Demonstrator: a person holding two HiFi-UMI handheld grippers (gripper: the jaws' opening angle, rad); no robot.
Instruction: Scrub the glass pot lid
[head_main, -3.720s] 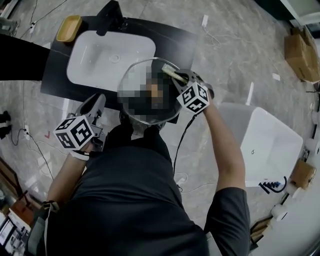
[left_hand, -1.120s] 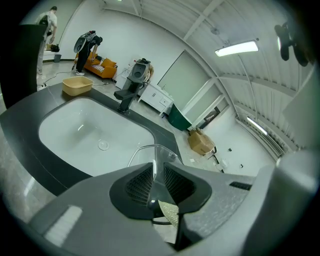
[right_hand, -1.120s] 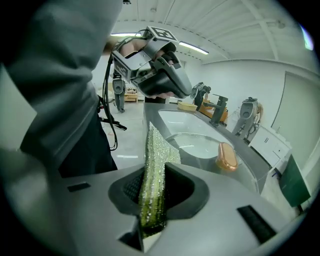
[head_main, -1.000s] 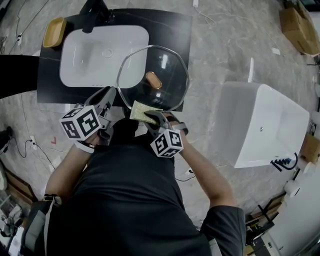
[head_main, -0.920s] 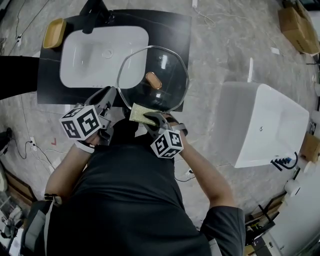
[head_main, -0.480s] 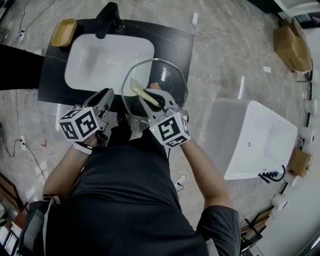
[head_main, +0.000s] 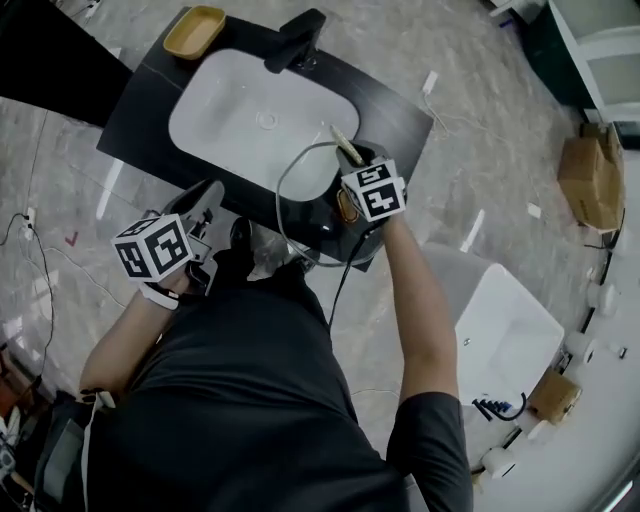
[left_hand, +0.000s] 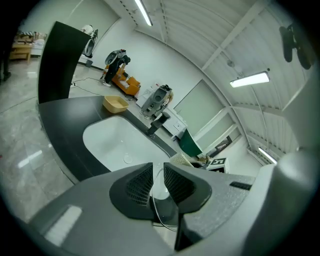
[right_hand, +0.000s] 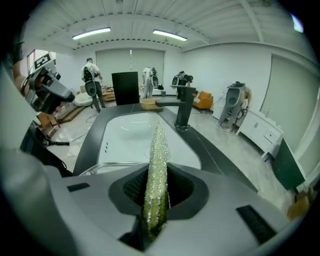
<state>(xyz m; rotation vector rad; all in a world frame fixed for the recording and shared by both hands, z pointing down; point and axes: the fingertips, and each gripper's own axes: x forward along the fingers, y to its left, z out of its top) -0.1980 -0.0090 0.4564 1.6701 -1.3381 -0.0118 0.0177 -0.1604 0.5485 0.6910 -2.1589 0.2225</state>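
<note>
The glass pot lid, with a brown knob, hangs tilted over the near edge of the black counter. My left gripper is at the lid's left side. In the left gripper view it is shut on the thin glass rim. My right gripper sits at the lid's far edge, over the white sink, shut on a yellow-green sponge. In the right gripper view the sponge stands edge-on between the jaws, with the lid's rim just below.
A black faucet and a yellow dish stand at the back of the sink. A white tub and a cardboard box lie on the marble floor to the right. People stand far behind the counter.
The right gripper has carried the sponge from the lid's near edge, across it, to its far edge. The left gripper has kept its hold; the head view has shifted.
</note>
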